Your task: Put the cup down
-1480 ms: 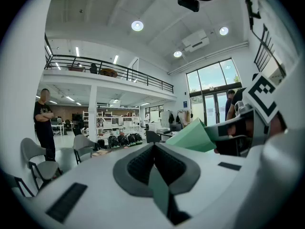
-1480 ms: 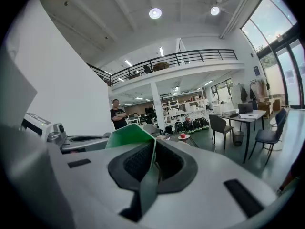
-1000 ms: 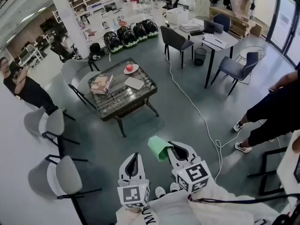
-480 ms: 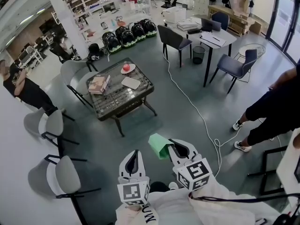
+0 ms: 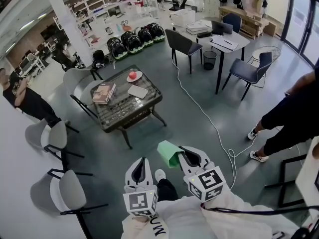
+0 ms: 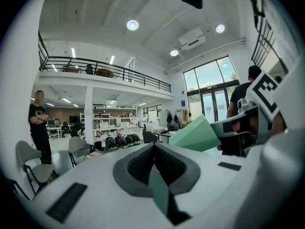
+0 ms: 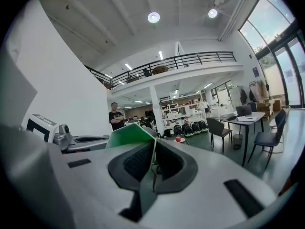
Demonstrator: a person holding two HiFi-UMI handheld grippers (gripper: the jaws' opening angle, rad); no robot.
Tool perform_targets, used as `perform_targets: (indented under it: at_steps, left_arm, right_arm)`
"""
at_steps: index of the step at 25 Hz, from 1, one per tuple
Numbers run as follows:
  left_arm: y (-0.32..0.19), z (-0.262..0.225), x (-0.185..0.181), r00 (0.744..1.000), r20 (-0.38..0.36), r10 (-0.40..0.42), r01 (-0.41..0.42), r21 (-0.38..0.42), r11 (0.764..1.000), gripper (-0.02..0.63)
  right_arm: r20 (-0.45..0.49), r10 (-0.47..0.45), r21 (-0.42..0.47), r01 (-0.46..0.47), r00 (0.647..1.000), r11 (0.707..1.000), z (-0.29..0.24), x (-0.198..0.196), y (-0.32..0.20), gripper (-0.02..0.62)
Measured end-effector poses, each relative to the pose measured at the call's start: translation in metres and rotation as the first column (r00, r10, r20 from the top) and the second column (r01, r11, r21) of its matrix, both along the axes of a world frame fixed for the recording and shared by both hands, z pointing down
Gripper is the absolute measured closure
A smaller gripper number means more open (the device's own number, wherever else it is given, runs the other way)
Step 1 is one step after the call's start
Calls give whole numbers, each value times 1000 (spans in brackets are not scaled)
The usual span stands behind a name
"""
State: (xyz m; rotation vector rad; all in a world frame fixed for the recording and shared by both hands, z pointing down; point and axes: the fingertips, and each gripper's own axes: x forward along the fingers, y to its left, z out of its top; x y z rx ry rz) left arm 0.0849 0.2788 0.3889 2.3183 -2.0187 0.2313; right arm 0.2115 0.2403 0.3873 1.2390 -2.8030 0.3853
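Right tongs (image 5: 183, 158) pinched shut on the green cup (image 5: 168, 154) wall, cup pointing to 10 o'clock, above the floor. Left tongs (image 5: 140, 170) closed, empty. Glass counter (image 5: 125, 105) at 11 o'clock, well apart.

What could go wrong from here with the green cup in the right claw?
1. The right claw pinches the green cup only by its thin wall, and the cup juts out sideways; it may crumple or slip out.
2. The low table ahead already carries a book and a plate, so a careless set-down could knock them.
3. A white cable runs across the floor nearby; a foot might catch it.
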Motion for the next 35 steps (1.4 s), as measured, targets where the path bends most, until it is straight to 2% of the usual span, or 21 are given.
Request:
perform_targets:
  at_steps: [6,13,22,35]
  left_arm:
    - [-25,10,-13,1000,-8,12,-12,-7,1000,595]
    - [-70,17,-46,1000,-17,20,-20,-15,1000,595]
    - [-156,23,-109,1000,-17,24,-25,-39,999,595]
    - [-264,31,-191,997,-62,54,-59,-84,995,595]
  right_arm:
    - [-17,12,-5,-12,1000,1000,7,-12,-23,575]
    - [-39,25,-10,-25,999,1000,14,-42,-72,575]
    - [-54,30,-50,-33,998,998,24,-101,-155,575]
    - [-110,32,-91,-42,993,995,28,-189,-254,575]
